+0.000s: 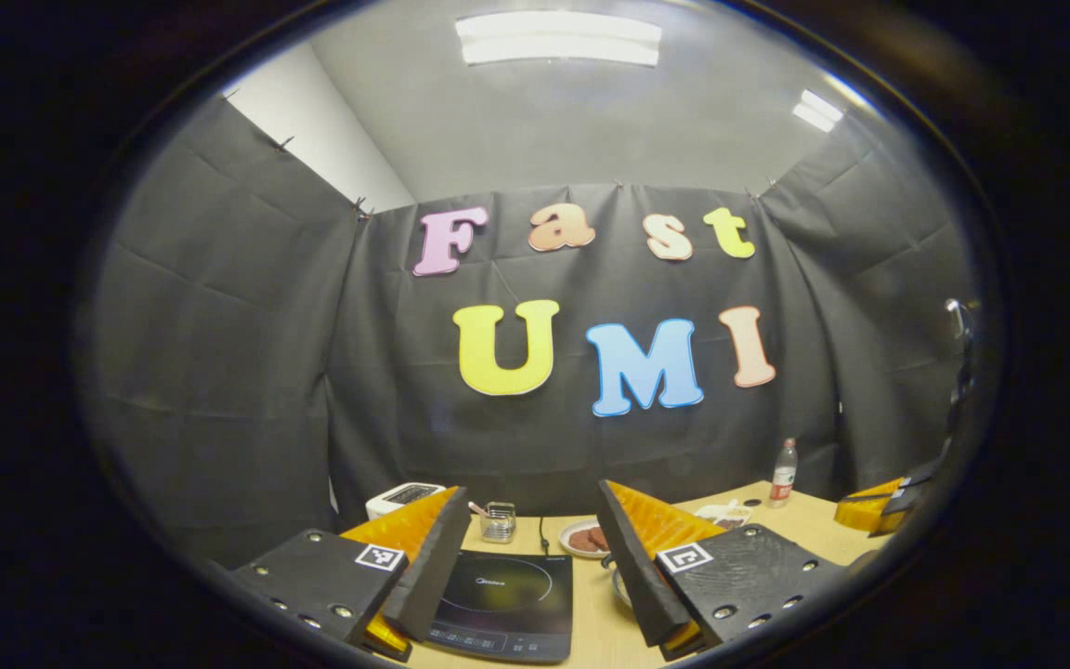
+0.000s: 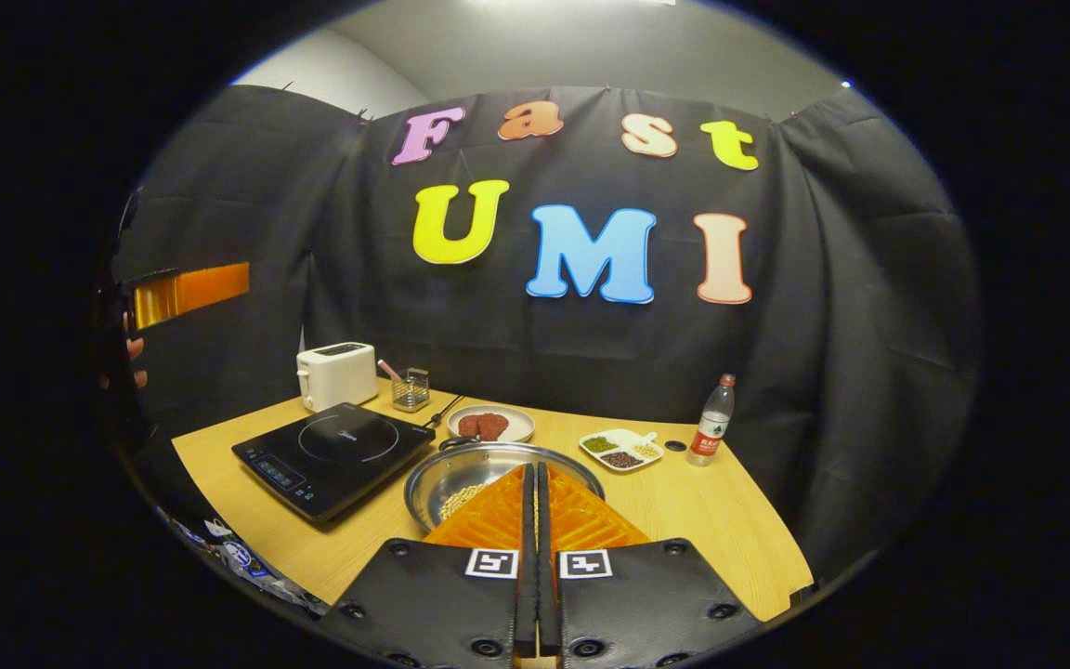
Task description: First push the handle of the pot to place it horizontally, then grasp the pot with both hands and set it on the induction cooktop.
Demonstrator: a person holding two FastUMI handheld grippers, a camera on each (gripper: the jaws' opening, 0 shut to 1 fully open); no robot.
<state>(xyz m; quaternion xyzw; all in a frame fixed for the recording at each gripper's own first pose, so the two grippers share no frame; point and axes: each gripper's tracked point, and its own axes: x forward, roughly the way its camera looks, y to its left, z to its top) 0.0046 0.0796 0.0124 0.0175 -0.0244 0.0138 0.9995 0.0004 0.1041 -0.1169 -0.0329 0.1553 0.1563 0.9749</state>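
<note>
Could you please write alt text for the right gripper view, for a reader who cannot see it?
The right gripper, fingers closed together, points at a steel pot holding pale grains on a wooden table. A black induction cooktop sits left of the pot. Behind stand a white toaster, a plate of red food, a divided dish and a water bottle.

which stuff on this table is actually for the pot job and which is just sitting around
For the job:
pot, steel, beside the cooktop
induction cooktop
left gripper, jaws open
right gripper, jaws shut, empty

Lying about:
toaster
wire holder
plate of brown patties
divided dish of beans
water bottle
</note>
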